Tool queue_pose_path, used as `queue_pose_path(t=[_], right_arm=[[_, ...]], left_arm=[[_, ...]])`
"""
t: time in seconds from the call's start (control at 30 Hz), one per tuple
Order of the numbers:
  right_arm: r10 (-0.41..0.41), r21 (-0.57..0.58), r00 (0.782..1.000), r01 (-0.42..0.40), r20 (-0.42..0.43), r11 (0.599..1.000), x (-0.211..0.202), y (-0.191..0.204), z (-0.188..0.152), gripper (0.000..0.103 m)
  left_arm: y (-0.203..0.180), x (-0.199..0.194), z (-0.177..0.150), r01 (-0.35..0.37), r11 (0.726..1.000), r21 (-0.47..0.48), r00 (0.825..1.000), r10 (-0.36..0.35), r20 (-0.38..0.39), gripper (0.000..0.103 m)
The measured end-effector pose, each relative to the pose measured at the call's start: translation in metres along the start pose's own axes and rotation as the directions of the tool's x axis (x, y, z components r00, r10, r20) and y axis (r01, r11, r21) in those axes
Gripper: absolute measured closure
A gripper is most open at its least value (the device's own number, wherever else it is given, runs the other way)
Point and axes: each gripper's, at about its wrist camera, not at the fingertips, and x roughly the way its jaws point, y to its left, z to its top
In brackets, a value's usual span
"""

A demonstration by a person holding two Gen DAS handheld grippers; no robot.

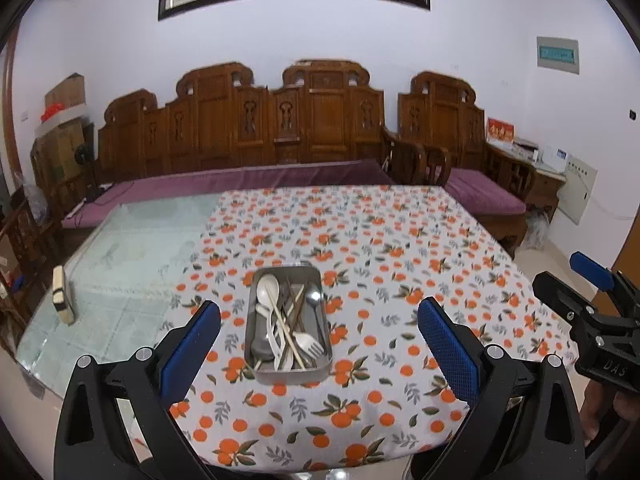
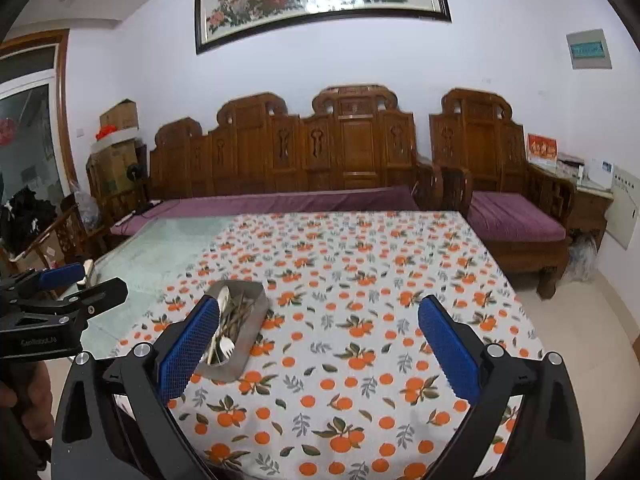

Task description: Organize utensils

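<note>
A rectangular metal tray [image 1: 256, 362] sits on the orange-print tablecloth, holding a jumble of utensils: a white plastic spoon [image 1: 267, 285], a white plastic fork [image 1: 309, 345], a metal spoon [image 1: 313, 298] and several chopsticks [image 1: 291, 322]. My left gripper [image 1: 319, 344] hangs open above the near end of the tray, with nothing between its blue pads. In the right wrist view the tray [image 2: 252, 334] lies left of centre, partly hidden by my left finger pad [image 2: 188, 350]. My right gripper [image 2: 318, 350] is open and empty over bare cloth, to the right of the tray.
The tablecloth [image 1: 380, 264] covers the right part of a glass-topped table [image 1: 132, 248]. A small block [image 1: 63, 294] lies on the glass near the left edge. A carved wooden bench with purple cushions [image 1: 248, 178] stands behind the table.
</note>
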Motion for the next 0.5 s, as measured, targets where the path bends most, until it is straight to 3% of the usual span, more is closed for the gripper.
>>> queue_pose_path(t=[0.3,0.5], right_arm=[[-0.003,-0.02,0.996,0.005,0.09,1.0,-0.035,0.007,0.02,0.003],[-0.002,-0.018,0.995,0.004,0.102,1.0,-0.042,0.006,0.021,0.003]], left_arm=[[0.001,-0.041,0.018,-0.019,1.0,-0.018,0.995,0.021,0.103,0.008],[0.002,-0.051,0.019,-0.031,0.999,-0.019,0.992,0.033,0.126,0.008]])
